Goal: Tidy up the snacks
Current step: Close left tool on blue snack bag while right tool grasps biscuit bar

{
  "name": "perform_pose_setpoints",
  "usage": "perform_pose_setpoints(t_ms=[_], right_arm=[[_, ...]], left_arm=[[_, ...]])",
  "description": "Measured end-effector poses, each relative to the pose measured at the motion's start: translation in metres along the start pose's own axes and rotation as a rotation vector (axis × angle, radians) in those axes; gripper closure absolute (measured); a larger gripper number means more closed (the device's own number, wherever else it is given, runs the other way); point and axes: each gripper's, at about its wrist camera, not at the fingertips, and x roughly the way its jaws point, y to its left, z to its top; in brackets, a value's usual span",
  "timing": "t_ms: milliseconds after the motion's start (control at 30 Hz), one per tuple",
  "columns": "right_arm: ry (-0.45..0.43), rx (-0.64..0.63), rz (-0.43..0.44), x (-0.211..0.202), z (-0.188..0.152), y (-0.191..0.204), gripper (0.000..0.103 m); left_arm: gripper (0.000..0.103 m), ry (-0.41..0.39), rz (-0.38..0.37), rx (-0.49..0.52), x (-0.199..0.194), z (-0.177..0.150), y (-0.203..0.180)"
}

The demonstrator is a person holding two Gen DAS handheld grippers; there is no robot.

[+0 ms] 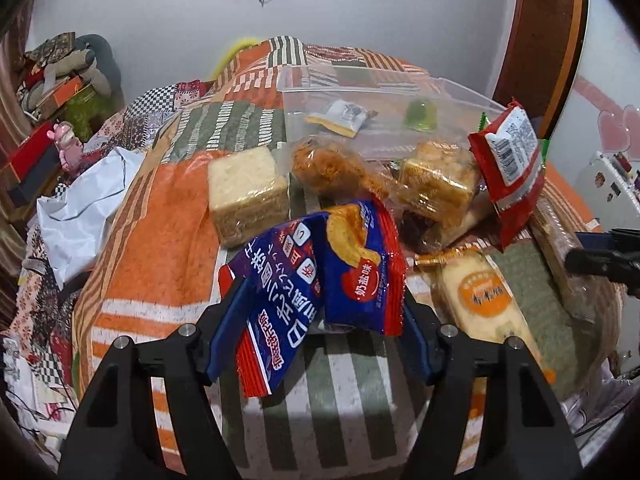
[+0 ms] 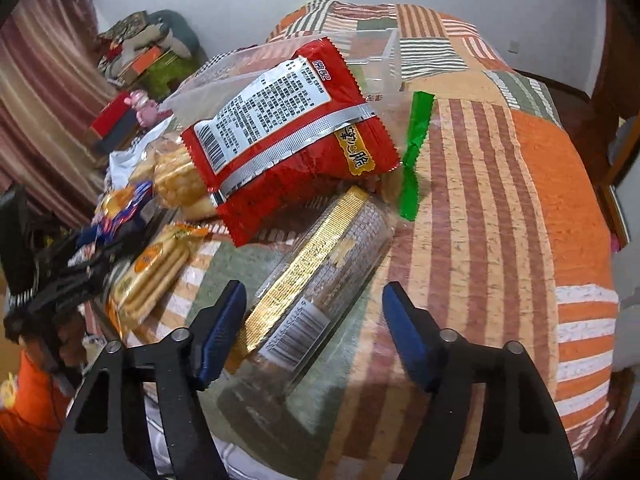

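My left gripper [image 1: 320, 304] has its blue fingers on either side of a blue and red snack packet [image 1: 312, 276] and holds it above the patchwork cloth [image 1: 160, 248]. Behind it lie wrapped bread [image 1: 248, 196], a floss bun [image 1: 332, 168], a cake slice [image 1: 440, 184] and a red packet [image 1: 508, 164]. A clear plastic bin [image 1: 384, 92] at the back holds a small white packet [image 1: 344, 116] and a green jelly [image 1: 420, 114]. My right gripper [image 2: 314, 300] is open around a clear gold-striped biscuit pack [image 2: 316, 276], not touching it. The red packet [image 2: 288, 136] leans on it.
A cracker pack [image 1: 484, 296] lies right of the left gripper and also shows in the right wrist view [image 2: 152, 268]. A green wrapper [image 2: 414, 152] lies on the cloth. A white plastic bag [image 1: 80, 216] and boxes [image 1: 32, 160] sit at the left. A wooden headboard [image 1: 548, 32] stands behind.
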Motion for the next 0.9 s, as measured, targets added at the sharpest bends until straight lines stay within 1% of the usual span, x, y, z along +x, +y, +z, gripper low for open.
perform_pose_setpoints(t_ms=[67,167,233,267,367,467,500,567,667,733,833,900], right_arm=[[0.003,-0.009,-0.010,-0.004,-0.003,-0.006,0.041],[0.002,-0.006,-0.018,-0.010,-0.004,-0.011,0.048],[-0.010,0.000,-0.022,-0.012,-0.002,-0.010,0.056],[-0.015,-0.003,-0.028,-0.011,-0.001,-0.010,0.057],[-0.037,-0.009,-0.063,-0.004,0.003,-0.005,0.057],[-0.023,0.012,-0.050,0.008,0.005,-0.003,0.057],[-0.025,0.020,-0.048,0.010,0.005,-0.002,0.055],[-0.036,0.045,-0.026,0.013,0.004,-0.005,0.055],[-0.049,0.059,-0.015,0.012,0.001,-0.010,0.055],[-0.056,0.057,-0.022,0.011,0.000,-0.010,0.060],[-0.073,0.058,-0.050,0.007,-0.002,-0.010,0.067],[-0.079,0.076,-0.041,0.003,-0.005,-0.013,0.068]], left_arm=[[0.035,0.007,0.003,-0.003,0.003,0.006,-0.001],[0.035,0.011,0.014,-0.001,0.007,0.012,-0.002],[0.034,0.013,0.027,0.016,0.011,0.015,-0.003],[0.033,0.013,0.033,0.023,0.012,0.016,-0.003],[0.032,0.014,0.041,0.021,0.017,0.019,-0.003],[0.032,0.010,0.045,-0.003,0.019,0.020,0.000],[0.032,0.009,0.045,-0.013,0.020,0.020,0.001],[0.032,0.005,0.051,-0.028,0.021,0.021,0.002],[0.034,-0.010,0.069,-0.023,0.021,0.018,0.000],[0.038,-0.021,0.075,-0.010,0.018,0.016,-0.001],[0.043,-0.025,0.054,-0.026,0.011,0.012,0.001],[0.046,-0.025,0.040,-0.034,0.005,0.011,0.003]])
